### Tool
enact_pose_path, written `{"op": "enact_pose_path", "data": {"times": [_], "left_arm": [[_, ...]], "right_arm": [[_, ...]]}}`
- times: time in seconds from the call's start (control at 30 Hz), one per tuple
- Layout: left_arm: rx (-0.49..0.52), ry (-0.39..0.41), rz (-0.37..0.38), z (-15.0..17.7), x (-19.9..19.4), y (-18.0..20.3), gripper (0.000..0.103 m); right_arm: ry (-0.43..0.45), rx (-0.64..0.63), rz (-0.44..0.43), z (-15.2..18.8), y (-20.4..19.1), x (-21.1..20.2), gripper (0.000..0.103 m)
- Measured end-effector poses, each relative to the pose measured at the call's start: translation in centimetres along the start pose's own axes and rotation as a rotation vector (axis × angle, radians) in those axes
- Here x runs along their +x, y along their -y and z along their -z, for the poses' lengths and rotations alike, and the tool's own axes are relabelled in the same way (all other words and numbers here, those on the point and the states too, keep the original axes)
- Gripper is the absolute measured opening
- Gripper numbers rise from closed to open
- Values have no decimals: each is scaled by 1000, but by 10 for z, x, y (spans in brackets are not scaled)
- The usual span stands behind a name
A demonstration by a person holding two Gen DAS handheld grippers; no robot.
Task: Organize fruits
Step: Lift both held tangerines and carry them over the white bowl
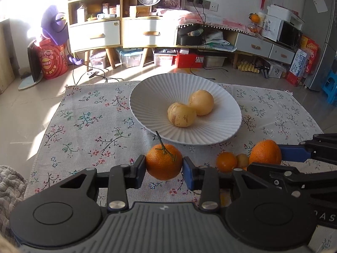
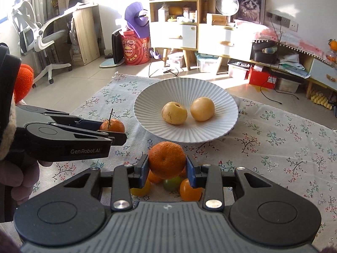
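Pinching a stemmed orange [image 1: 164,161] between its pads, the left gripper [image 1: 164,164] hangs just short of the ribbed white plate [image 1: 147,97]. Alongside, the right gripper [image 2: 166,164] clamps a pebbly-skinned orange [image 2: 166,159] above the small leftover fruits [image 2: 190,189] on the floral cloth [image 2: 284,147]. Two pale yellow fruits [image 2: 174,113] already sit on the plate, touching or nearly so. By my reckoning we're midway: both oranges and the little pile remain to go in.

Bright sunlight floods from the left, glaring; fisheye edges bend, corners dark.
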State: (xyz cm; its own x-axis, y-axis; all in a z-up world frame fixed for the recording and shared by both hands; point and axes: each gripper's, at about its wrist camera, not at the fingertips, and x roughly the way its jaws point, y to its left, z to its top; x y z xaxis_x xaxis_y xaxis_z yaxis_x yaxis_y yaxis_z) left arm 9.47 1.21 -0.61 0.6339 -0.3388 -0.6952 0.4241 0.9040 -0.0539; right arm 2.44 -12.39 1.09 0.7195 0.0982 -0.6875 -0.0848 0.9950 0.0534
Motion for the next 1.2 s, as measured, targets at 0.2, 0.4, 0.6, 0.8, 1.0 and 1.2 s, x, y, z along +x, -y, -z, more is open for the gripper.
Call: {"op": "enact_pose_path", "data": {"times": [0.2,0.4,0.6,0.8,1.0,1.2], "left_arm": [[23,41,-4,-19,6,5,40],[23,70,24,-38,22,3,40],[23,77,65,-53,49,2,40],[-6,58,96,-69,79,-1,40],[-18,-1,117,-75,104,-2,40],[-44,-35,138,-76,114,-5,40]], "right_arm": [[30,-10,26,-12,10,12,33],[58,-20,22,-18,19,22,33],[48,-32,14,-22,29,37,33],[28,-30,6,-25,34,52,34],[10,-16,-12,-27,36,64,34],[-3,2,-24,-28,39,72,34]]}}
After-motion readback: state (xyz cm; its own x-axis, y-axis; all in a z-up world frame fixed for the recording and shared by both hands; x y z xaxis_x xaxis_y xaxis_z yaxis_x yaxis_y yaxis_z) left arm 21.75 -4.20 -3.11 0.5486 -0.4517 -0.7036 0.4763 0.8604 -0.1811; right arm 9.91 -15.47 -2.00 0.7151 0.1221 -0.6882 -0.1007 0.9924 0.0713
